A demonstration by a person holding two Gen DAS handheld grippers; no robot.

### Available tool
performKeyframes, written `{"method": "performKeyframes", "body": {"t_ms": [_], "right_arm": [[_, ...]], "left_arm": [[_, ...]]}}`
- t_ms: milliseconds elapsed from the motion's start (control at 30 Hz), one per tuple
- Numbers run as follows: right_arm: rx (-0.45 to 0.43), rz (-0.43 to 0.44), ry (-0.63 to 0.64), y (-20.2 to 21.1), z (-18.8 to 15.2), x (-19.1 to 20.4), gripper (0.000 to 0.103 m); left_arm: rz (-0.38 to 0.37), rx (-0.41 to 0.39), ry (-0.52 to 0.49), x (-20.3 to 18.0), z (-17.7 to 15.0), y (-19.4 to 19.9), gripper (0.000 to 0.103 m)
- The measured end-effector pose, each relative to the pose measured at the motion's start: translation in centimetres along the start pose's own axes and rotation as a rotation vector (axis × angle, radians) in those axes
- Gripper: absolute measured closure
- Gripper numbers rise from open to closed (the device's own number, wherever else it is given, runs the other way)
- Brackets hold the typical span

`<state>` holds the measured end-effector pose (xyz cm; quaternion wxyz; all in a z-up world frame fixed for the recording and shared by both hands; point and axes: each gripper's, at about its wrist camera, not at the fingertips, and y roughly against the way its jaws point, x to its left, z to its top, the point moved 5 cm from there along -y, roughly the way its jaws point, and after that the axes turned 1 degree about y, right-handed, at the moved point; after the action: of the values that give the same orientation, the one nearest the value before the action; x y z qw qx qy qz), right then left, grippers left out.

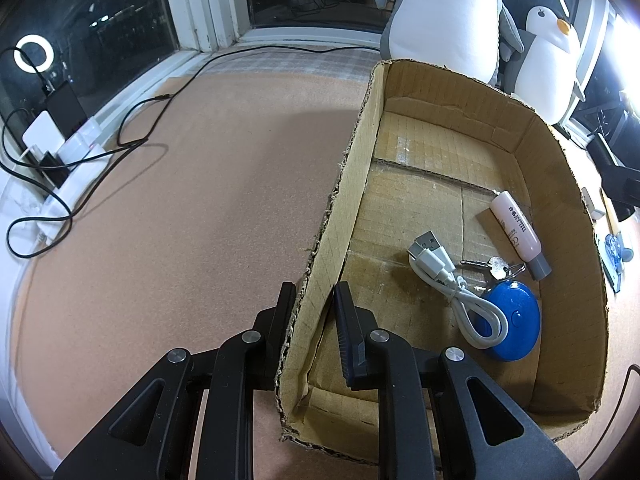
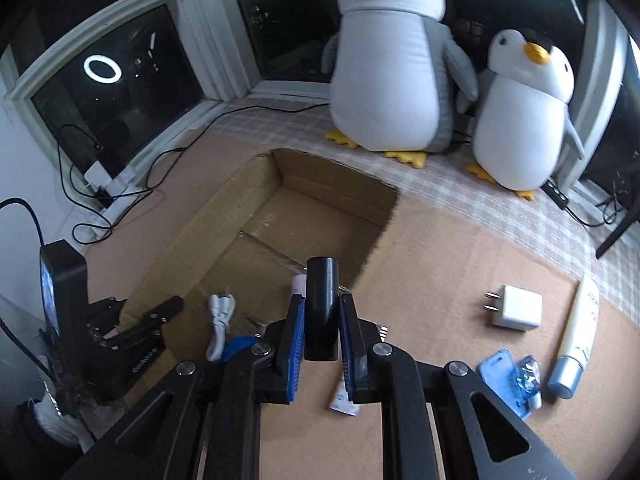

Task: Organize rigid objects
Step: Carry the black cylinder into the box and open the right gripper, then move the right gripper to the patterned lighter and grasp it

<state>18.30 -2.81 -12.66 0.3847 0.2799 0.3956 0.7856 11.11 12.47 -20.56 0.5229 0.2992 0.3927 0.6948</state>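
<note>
With a cable [image 1: 452,284], keys [image 1: 496,267], blue disc [image 1: 510,322] and pink tube [image 1: 518,230] already boxed, the left gripper [image 1: 314,312] pinches the cardboard box [image 1: 352,184] wall while the right gripper [image 2: 322,320] holds a black cylinder [image 2: 321,304], seemingly at the box's near edge, leaving the charger [image 2: 516,307] and cream tube [image 2: 578,334] outside on the right.

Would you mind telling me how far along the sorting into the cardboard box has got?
Done: the white USB cable, blue disc, keys and pink tube lie in the cardboard box. In hand: the right gripper clamps a black cylinder; the left gripper straddles the box wall. Left outside: white charger, cream tube, blue items.
</note>
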Motion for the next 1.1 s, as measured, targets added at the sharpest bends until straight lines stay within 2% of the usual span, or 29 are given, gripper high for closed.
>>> {"method": "performKeyframes", "body": {"t_ms": [333,633,667,700,767,1100], "right_arm": [[0.031,0.032,0.03,-2.8,0.7,3.2,0.088],[0.041,0.031,0.05,-3.8,1.0,3.9,0.087],[0.043,0.028,0.046,-3.9,1.0,3.9,0.077],[0.039,0.03,0.039,-3.8,1.1,3.8,0.061],[0.012,0.016,0.035,-3.4,1.2,3.6,0.047],[0.007,-0.005,0.009,-2.1,1.2,1.7,0.046]], "left_arm": [[-0.003,0.0,0.003,0.0,0.0,0.0,0.085],[-0.004,0.0,0.003,0.0,-0.1,0.0,0.085],[-0.004,0.0,0.004,0.0,0.0,0.0,0.085],[-0.004,0.0,0.003,0.0,-0.1,0.0,0.085],[-0.003,-0.001,0.004,0.0,-0.1,0.0,0.085],[-0.004,-0.001,0.004,0.1,-0.1,-0.1,0.085]]}}
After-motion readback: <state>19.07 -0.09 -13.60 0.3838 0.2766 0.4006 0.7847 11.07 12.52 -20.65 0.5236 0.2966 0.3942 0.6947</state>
